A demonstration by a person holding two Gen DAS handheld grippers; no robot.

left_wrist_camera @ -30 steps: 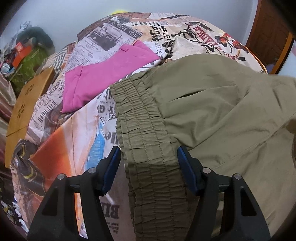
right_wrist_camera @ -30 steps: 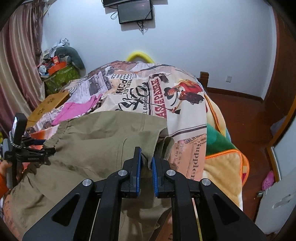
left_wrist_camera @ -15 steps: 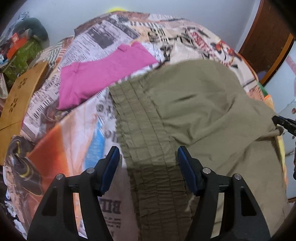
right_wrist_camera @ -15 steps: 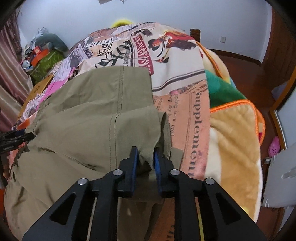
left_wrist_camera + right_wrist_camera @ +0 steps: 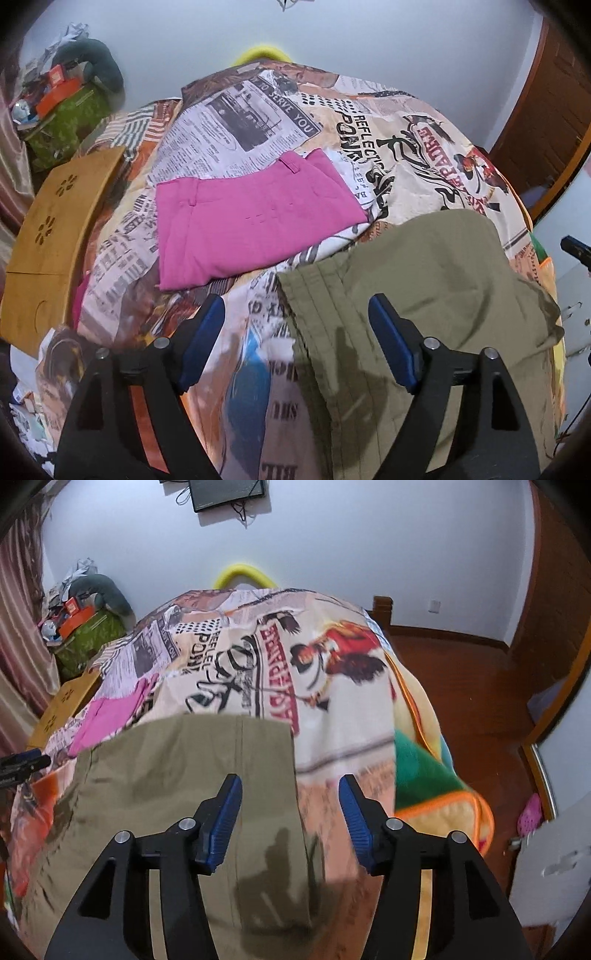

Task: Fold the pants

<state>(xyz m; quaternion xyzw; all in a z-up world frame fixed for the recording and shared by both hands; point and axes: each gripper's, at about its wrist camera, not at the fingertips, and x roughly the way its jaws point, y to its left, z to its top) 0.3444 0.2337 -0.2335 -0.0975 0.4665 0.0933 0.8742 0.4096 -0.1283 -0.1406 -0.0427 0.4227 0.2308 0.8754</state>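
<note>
— Pants [image 5: 177, 794] lie flat on the near end of the bed, their right edge straight, with bare printed bedspread [image 5: 332, 738] beyond it. And the claws?

— Both wide and empty: right gripper [image 5: 290, 810] has let go of the hem it pinched half a second ago; left gripper [image 5: 296, 338] has lifted off the waistband.

— Further back?

— Folded pink garment [image 5: 255, 218], wooden board [image 5: 48, 236], then the white wall [image 5: 332, 546].

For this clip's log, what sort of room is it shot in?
Most likely a home bedroom: the olive pants and pink pants lie on a bed with a printed bedspread, a screen hangs on the wall, and there is a wood floor.
</note>
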